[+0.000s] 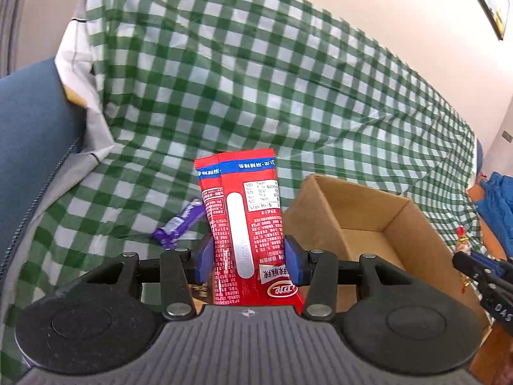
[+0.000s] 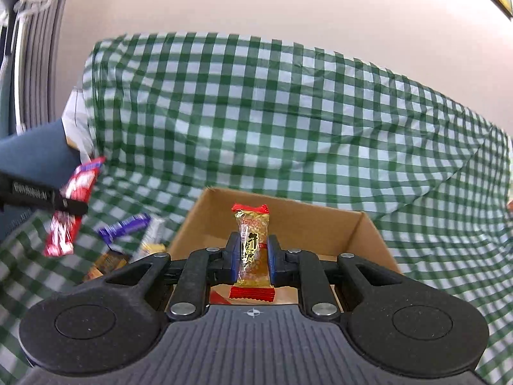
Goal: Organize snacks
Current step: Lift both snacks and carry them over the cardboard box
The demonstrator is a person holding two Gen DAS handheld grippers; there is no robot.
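My left gripper [image 1: 249,258] is shut on two long red snack packets [image 1: 247,221], held upright just left of an open cardboard box [image 1: 362,211]. My right gripper [image 2: 254,261] is shut on a small gold candy with red ends [image 2: 253,250], held over the same box [image 2: 298,221]. In the right wrist view the left gripper [image 2: 69,203] and its red packets [image 2: 72,205] show at the left, blurred. A purple snack bar [image 1: 179,223] lies on the checked cloth; it also shows in the right wrist view [image 2: 125,224]. The right gripper's tip [image 1: 477,269] shows at the left wrist view's right edge.
A green-and-white checked cloth [image 1: 256,89] covers a sofa seat and back. Several loose snacks [image 2: 128,250] lie left of the box. A blue cushion [image 1: 32,134] sits at the left. A blue bag [image 1: 497,205] sits at the right.
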